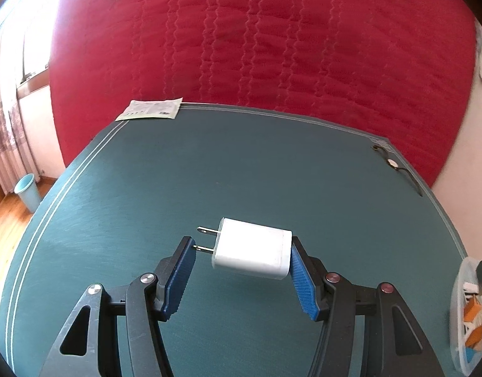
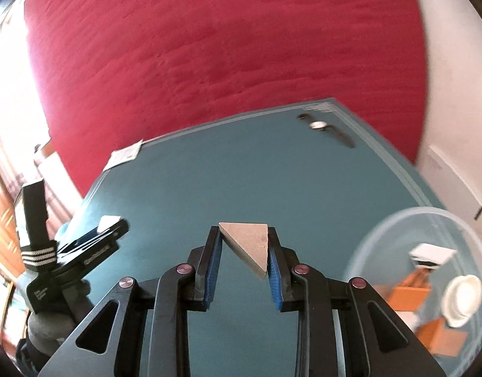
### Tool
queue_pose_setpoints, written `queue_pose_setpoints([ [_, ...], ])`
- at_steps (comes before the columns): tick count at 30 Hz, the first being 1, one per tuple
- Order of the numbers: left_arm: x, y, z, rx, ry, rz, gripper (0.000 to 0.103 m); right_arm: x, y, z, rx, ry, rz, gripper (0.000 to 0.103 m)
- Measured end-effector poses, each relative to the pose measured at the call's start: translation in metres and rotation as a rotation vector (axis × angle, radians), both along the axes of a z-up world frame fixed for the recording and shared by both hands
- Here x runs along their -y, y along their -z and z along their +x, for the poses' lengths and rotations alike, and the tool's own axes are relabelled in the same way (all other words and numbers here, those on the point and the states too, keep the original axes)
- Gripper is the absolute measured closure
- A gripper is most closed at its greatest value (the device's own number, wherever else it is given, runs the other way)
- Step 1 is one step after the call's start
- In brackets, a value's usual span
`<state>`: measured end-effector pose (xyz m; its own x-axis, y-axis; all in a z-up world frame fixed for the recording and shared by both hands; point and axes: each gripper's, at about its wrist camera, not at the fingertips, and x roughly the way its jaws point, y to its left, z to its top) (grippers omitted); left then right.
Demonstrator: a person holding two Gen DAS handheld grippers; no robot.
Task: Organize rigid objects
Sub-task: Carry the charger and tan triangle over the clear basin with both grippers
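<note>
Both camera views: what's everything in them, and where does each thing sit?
charger: one, white, held in left tongs above table
wedge: one, beige triangle, held in right tongs
table: one, teal, white edge lines
watch: one, dark strap, pale face, table's far right corner
leaflet: one, pale, table's far left corner
tub: one, clear, table's right side, holds orange and white items
quilt: one, red, behind table
bin: one, light blue, floor at left
left tongs: blue pads, shut on charger
right tongs: blue pads, shut on wedge

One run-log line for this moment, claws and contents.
left claw: shut on white charger | right claw: shut on tan wedge block | clear bin: partly filled
</note>
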<state>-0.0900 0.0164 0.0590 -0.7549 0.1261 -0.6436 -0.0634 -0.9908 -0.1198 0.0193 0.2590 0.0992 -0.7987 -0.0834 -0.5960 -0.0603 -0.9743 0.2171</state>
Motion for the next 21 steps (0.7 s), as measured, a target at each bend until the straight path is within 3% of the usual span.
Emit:
queue_pose_setpoints([
  [10,-0.018,-0.002,0.012,-0.009,0.056,-0.006,0.041,-0.064,-0.001,0.029,-0.001,0.170,0.020,0.075],
  [21,-0.043,-0.004,0.029,-0.002,0.147,0.004,0.041,-0.101,0.013,0.046,0.039,0.242,0.026,0.075],
])
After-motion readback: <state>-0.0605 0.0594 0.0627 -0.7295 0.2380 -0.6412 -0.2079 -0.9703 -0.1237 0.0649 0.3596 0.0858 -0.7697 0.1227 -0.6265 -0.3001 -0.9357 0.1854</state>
